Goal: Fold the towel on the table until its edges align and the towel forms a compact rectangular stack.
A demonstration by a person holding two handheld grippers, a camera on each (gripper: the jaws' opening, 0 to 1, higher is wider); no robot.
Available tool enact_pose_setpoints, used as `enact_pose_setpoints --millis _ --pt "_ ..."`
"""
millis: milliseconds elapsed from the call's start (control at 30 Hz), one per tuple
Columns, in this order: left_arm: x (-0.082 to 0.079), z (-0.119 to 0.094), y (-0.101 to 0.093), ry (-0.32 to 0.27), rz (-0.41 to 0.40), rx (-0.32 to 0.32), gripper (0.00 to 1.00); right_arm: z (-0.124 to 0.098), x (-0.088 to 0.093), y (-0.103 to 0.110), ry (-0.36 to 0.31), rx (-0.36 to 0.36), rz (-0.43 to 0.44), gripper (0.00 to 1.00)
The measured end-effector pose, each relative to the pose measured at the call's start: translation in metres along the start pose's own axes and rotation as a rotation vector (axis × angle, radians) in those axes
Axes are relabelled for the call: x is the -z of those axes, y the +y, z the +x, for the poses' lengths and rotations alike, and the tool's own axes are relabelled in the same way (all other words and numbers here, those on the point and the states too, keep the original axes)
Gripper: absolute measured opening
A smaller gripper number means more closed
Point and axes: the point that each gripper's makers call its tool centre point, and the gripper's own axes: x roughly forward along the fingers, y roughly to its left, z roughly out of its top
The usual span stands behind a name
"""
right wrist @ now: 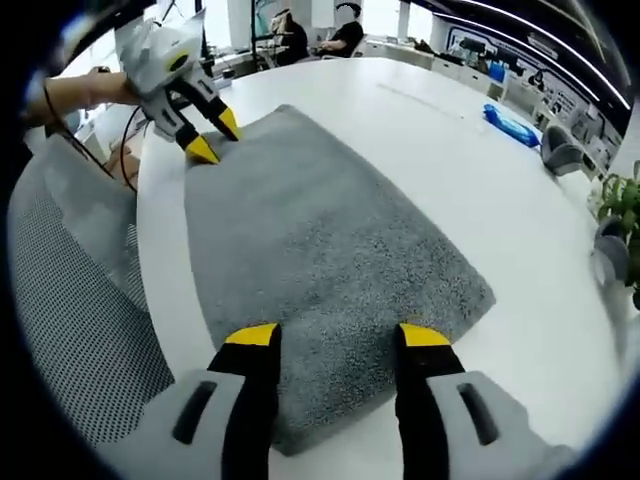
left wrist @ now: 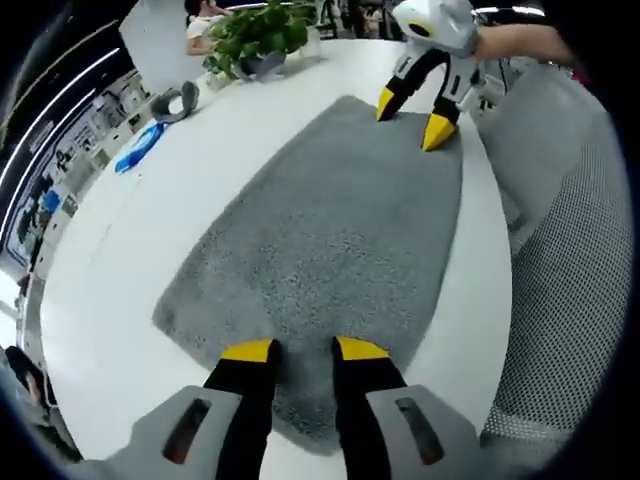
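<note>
Towel flat | left gripper jaws narrowly apart | right gripper jaws wide

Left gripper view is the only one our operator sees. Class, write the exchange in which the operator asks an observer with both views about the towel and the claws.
Operator: I see my left claw over the grey towel's near edge. How does the right claw stand at its own end?
Observer: In the right gripper view the right claw is open, its yellow tips spread above the towel's edge, nothing between them.
Operator: Is anything beside the table on that side?
Observer: A grey mesh chair back sits close against the white table's edge.
Operator: Anyone beyond my claw?
Observer: People are seated at a far desk, past the table.
</note>
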Motion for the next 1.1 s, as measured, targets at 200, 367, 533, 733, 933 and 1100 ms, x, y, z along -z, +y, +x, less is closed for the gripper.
enact_pose_setpoints --millis 200,367,533,733,933,1100 --pt "-0.001 -0.001 -0.008 0.012 0.146 -0.037 0.13 -0.002 -0.006 0.012 0.014 0.043 -0.182 0.3" --pt "-0.001 -0.001 -0.005 0.019 0.159 -0.044 0.13 0.002 -0.006 0.028 0.077 0.031 -0.384 0.13" --pt "0.002 0.0 0.007 0.084 0.206 -0.113 0.13 0.004 -0.007 0.042 0.056 -0.033 -0.311 0.1" --pt "0.002 0.004 0.018 0.111 0.23 -0.121 0.14 0.005 -0.007 0.056 0.092 -0.044 -0.355 0.08" --pt "0.003 0.005 0.024 0.087 0.175 -0.105 0.13 0.007 -0.008 0.065 0.135 -0.029 -0.431 0.06" --pt "0.004 0.004 0.028 0.059 0.004 -0.07 0.16 0.008 -0.009 0.064 0.167 -0.021 -0.44 0.06"
